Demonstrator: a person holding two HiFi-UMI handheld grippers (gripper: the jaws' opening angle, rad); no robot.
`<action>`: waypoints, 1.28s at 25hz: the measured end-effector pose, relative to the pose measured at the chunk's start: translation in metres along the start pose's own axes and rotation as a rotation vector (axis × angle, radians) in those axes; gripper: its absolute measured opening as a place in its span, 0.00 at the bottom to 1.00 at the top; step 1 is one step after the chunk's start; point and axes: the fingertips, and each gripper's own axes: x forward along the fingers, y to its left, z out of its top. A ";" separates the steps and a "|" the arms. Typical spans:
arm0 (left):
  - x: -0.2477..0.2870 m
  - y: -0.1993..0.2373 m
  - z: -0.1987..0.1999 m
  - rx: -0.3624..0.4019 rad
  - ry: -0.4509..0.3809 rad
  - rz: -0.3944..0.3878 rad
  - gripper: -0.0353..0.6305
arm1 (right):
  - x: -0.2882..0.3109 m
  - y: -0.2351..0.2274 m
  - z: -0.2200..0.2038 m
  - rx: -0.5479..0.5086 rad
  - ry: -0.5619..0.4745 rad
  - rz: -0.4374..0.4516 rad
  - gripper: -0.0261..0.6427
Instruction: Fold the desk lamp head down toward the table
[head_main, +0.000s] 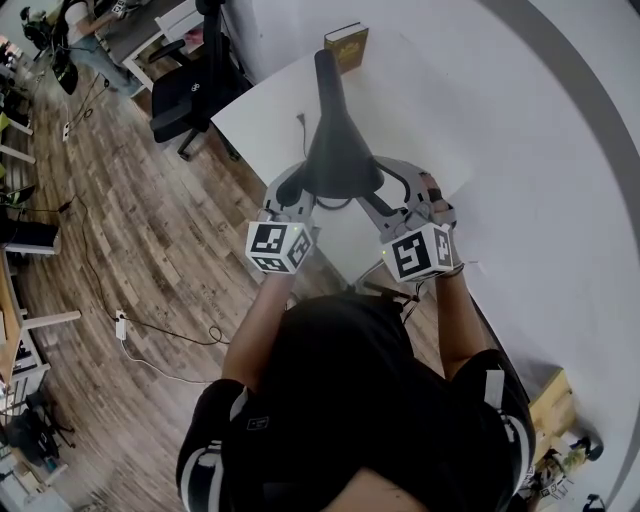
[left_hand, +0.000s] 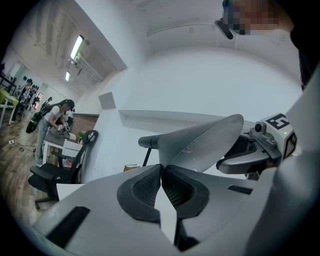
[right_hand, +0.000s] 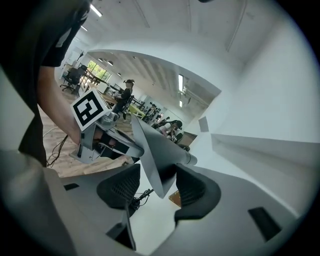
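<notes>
The dark grey desk lamp head (head_main: 338, 152) hangs flat over the white table (head_main: 265, 115), with its arm (head_main: 326, 70) running away toward the far edge. My left gripper (head_main: 297, 192) is at the head's left rim. In the left gripper view its pads (left_hand: 145, 187) meet at the tips, pinched on the thin rim of the lamp head (left_hand: 200, 145). My right gripper (head_main: 385, 200) is at the right rim. In the right gripper view it (right_hand: 156, 187) stands open, and the lamp head's edge (right_hand: 155, 160) passes between the pads without being pressed.
A book (head_main: 346, 45) stands at the table's far corner. A black office chair (head_main: 190, 90) sits left of the table on the wooden floor (head_main: 130, 230), where cables trail. A white wall (head_main: 560, 150) runs along the right.
</notes>
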 end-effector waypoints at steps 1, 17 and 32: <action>0.000 0.000 0.001 0.001 0.000 -0.001 0.10 | 0.000 -0.002 0.001 0.004 -0.004 -0.009 0.38; -0.007 0.000 -0.014 0.028 0.036 -0.024 0.10 | -0.001 -0.013 -0.007 -0.028 0.015 -0.093 0.15; -0.056 -0.044 0.038 0.860 0.107 -0.098 0.44 | -0.001 -0.013 -0.007 -0.033 0.023 -0.116 0.14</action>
